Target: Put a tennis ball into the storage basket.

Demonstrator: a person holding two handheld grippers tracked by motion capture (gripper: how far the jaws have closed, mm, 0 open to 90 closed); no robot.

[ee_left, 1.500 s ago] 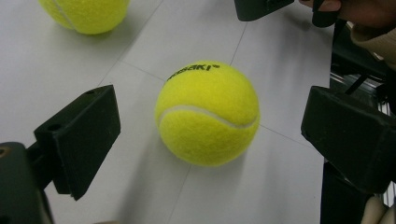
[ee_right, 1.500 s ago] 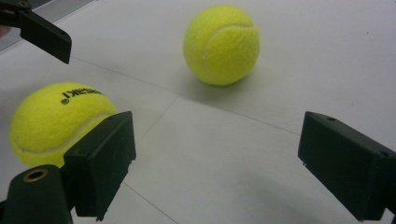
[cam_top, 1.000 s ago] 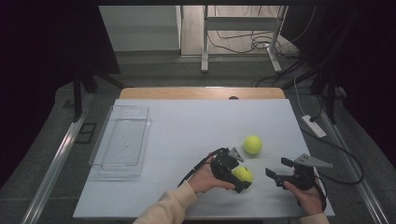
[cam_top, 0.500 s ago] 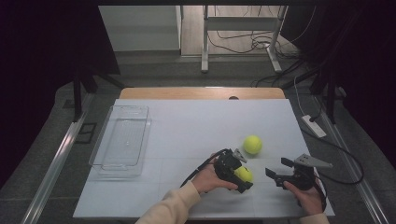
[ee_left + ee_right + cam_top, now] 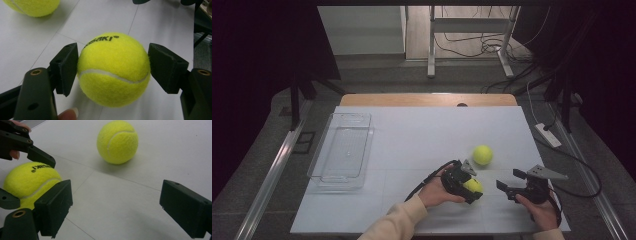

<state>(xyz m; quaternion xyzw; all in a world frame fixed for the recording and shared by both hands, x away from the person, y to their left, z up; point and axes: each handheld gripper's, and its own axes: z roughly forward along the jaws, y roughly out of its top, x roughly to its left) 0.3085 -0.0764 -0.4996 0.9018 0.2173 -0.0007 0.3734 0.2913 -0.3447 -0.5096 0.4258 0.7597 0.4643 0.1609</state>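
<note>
Closing just now, the left gripper clamps the fuzzy yellow tennis ball squarely; the right gripper, jaws wide, sits right of it.

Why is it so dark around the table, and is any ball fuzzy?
High view: only the white table is lit, the room black. Left gripper view: the held yellow felt tennis ball is sharp; the second yellow tennis ball is soft and cut off.
</note>
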